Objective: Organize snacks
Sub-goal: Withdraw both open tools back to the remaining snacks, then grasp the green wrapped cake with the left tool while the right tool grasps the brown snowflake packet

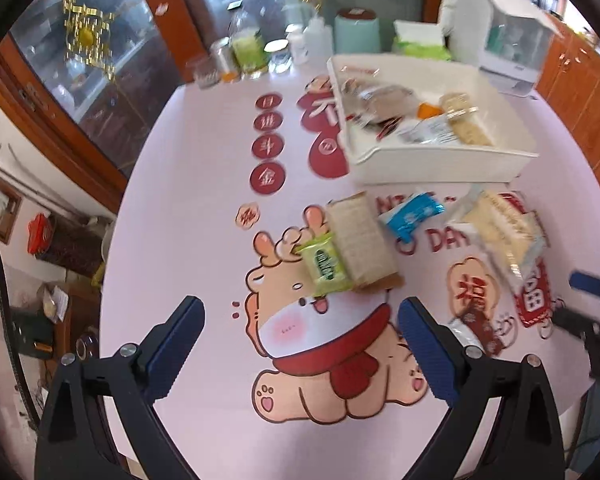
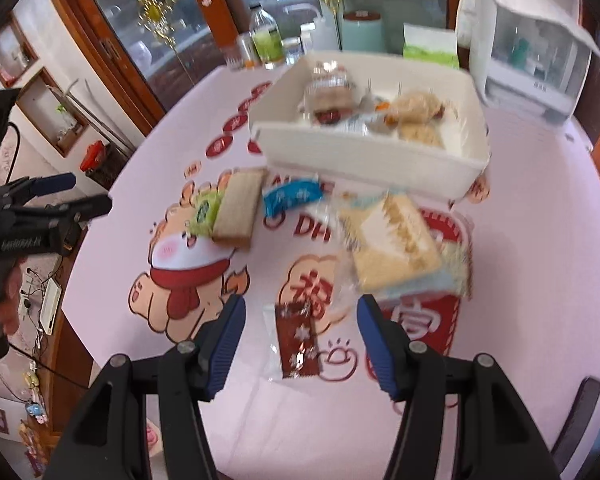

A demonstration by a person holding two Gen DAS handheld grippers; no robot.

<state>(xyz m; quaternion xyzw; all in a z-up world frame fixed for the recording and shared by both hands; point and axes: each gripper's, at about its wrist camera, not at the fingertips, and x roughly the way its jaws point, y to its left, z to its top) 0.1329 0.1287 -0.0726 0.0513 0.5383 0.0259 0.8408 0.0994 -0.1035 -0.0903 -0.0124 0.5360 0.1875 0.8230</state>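
your right gripper (image 2: 300, 340) has its jaws spread with nothing pinched, and the brown wrapped snack (image 2: 298, 340) lies flat on the pink tablecloth (image 2: 540, 240) between the blue pads, low in the centre of the right wrist view. it looks like the next pick. come down so both pads straddle its narrow width, not its length, and press only once the tips are nearly touching the cloth, since the clear wrapper edge is thin and may slip.

your left gripper (image 1: 300, 344) is also spread wide and empty, hovering over the cartoon print. the green packet (image 1: 326, 266) leans against the tan wafer pack (image 1: 362, 240) just beyond it, mid frame. take the green one first by its free edge, so the wafer pack is not dragged.

the white bin (image 2: 380, 164), upper centre, already holds several snacks; the blue packet (image 2: 292, 196) and pale cracker bag (image 2: 396, 244) wait in front of it.
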